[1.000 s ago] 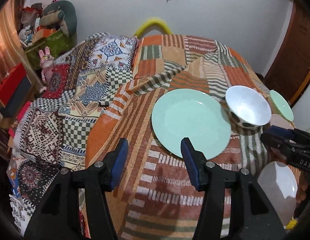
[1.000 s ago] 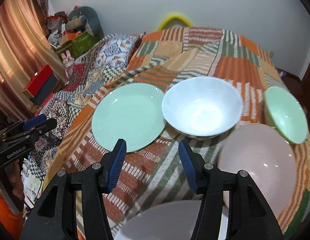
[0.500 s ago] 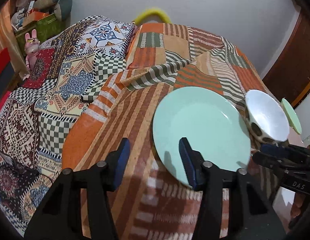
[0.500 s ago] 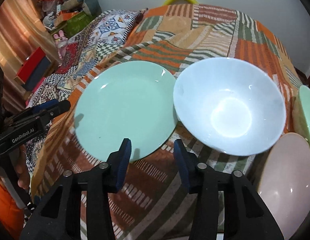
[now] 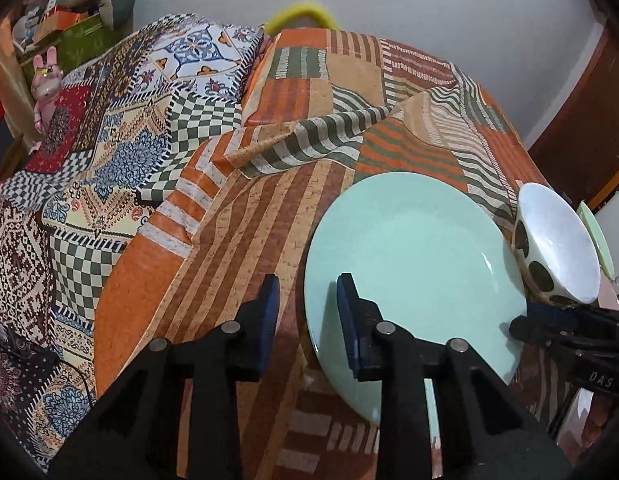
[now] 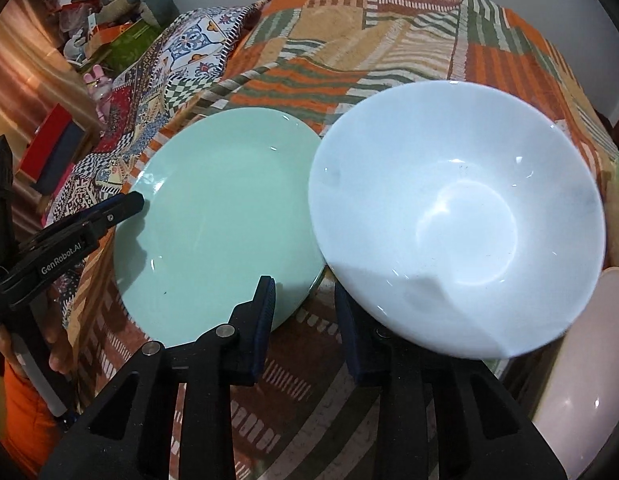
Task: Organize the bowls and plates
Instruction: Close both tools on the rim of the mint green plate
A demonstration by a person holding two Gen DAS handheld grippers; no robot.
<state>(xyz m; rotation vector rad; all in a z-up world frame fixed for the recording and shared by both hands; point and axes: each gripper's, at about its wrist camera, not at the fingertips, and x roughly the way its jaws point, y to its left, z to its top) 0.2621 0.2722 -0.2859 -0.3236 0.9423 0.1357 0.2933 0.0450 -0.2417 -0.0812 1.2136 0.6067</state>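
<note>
We've dropped both grippers onto the green plate (image 5: 413, 264): left gripper (image 5: 305, 312) straddles its near-left rim, right gripper (image 6: 303, 312) sits between plate and white bowl (image 6: 457, 216). Jaws just narrowed, neither clamped yet; lift probably next.

Plate (image 5: 413, 264): plain mint green. Bowl (image 6: 461, 216): white inside (outside white with dark spots). Tabletop cloth (image 5: 245, 248): orange, brown, green striped patchwork. Second plate (image 6: 589, 380): pale pink. Tool pads (image 5: 269, 304): blue.
</note>
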